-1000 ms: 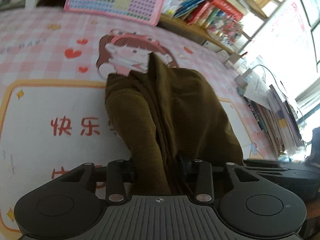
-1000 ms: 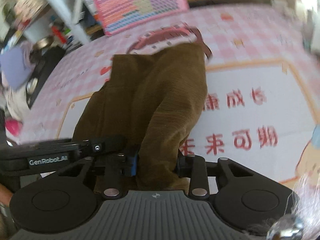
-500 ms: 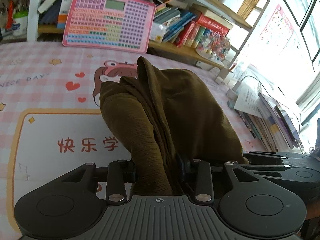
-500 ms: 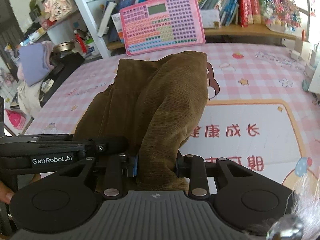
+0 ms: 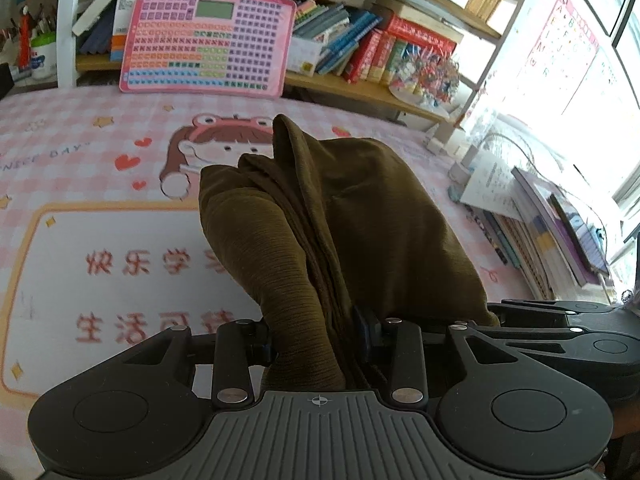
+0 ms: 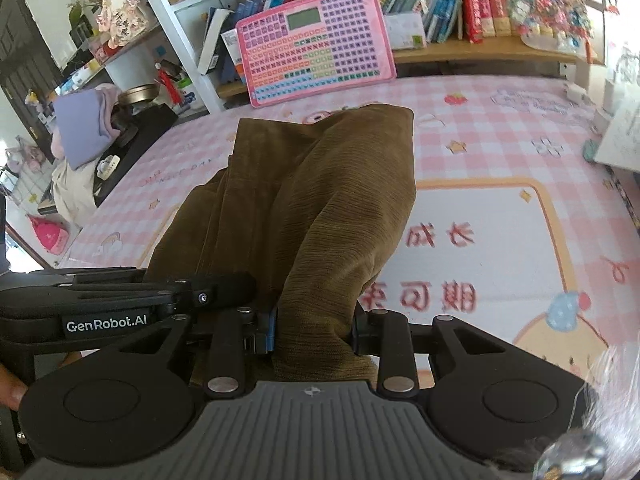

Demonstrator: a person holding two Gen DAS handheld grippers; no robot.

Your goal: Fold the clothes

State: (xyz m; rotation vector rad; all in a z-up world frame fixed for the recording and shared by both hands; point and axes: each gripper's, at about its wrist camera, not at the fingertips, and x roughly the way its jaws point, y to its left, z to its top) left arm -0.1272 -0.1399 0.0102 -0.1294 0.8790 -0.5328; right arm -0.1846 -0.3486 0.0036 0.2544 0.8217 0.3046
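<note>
Both claws clenched on the cloth (image 5: 360,216): L claw (image 5: 314,338) has a bunched brown fold jammed between its fingers, R claw (image 6: 314,330) likewise pinches a thick fold. I see the two claws side by side, nearly touching; R claw body shows at the right edge of my L view, L claw body w/ its logo at the left of my R view. Cloth runs fwd from both pinches, draped away over the mat (image 5: 120,280) toward the far side.

Room: mat bare to the L of the cloth in L view and to the R of it in R view. Far edge hemmed by the pink board (image 5: 208,40) leaning on the shelf (image 5: 360,88). R side of the mat crowded w/ stacked books (image 5: 560,240) and a cable. L side in R view drops off to clutter.

Both claws aim fwd and slightly down at the mat. Fingertip of a hand (image 6: 10,390) shows at R view's left edge.
</note>
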